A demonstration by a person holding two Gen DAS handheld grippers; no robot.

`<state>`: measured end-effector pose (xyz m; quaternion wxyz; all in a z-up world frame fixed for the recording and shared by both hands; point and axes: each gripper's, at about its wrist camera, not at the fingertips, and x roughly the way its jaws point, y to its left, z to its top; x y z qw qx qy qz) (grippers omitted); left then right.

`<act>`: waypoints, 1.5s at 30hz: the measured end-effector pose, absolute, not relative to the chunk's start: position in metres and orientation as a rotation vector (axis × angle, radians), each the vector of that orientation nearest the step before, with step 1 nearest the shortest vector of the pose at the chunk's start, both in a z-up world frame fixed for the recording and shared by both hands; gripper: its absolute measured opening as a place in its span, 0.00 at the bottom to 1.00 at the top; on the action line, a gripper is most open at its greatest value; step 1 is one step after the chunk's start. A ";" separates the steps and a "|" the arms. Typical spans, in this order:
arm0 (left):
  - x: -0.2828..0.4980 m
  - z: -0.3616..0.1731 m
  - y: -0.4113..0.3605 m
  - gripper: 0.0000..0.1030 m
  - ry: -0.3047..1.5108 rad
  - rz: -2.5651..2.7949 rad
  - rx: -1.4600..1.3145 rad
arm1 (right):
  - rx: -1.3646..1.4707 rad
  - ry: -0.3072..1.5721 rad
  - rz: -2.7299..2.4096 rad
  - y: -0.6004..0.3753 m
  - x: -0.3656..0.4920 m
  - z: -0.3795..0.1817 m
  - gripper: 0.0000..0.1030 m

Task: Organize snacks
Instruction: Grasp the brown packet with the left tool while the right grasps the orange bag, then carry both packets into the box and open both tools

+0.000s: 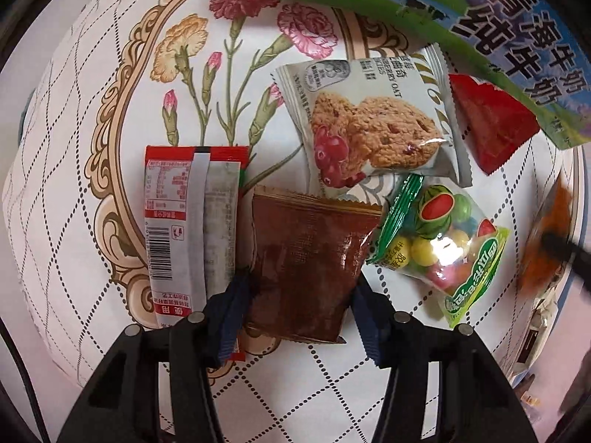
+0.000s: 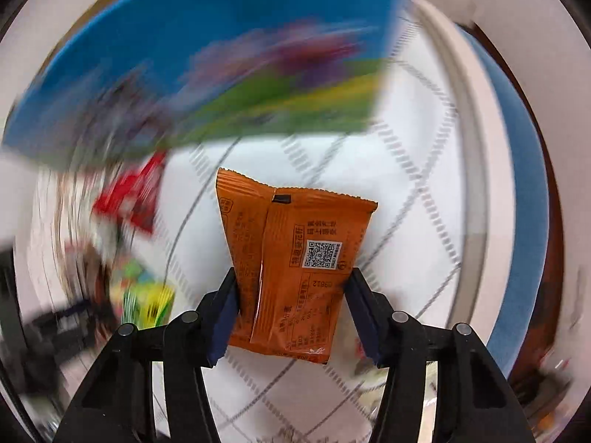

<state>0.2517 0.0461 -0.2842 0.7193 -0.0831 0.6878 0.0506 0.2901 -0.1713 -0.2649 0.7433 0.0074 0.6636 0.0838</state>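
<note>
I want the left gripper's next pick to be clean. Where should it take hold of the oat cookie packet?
Grip the oat cookie packet across its puffed middle, coming from above, one finger on each crimped side. It lies flat and tilted, its lower corner over the candy bag, so turn the jaws to match.

Each handheld gripper, the left gripper and the right gripper, has two matte black plastic arms with triangular cut-outs. Round silver pins sit at the joints. The fingers carry dark navy ribbed pads.
</note>
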 end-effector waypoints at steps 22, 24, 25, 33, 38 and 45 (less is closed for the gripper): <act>0.182 -0.302 0.035 0.51 1.572 0.085 -0.248 | 0.106 1.539 0.196 -0.183 0.194 -0.306 0.58; 0.179 -0.292 0.032 0.51 1.559 0.082 -0.251 | 0.087 1.526 0.189 -0.179 0.187 -0.303 0.58; 0.179 -0.285 0.032 0.51 1.553 0.076 -0.253 | 0.089 1.519 0.196 -0.175 0.184 -0.300 0.57; 0.183 -0.191 0.031 0.51 1.407 -0.018 -0.316 | 0.157 1.426 0.290 -0.168 0.192 -0.241 0.56; 0.232 -0.114 0.024 0.51 1.296 -0.106 -0.366 | 0.185 1.302 0.352 -0.164 0.226 -0.165 0.56; 0.319 -0.056 0.002 0.52 1.186 -0.100 -0.241 | 0.119 1.151 0.295 -0.164 0.317 -0.097 0.56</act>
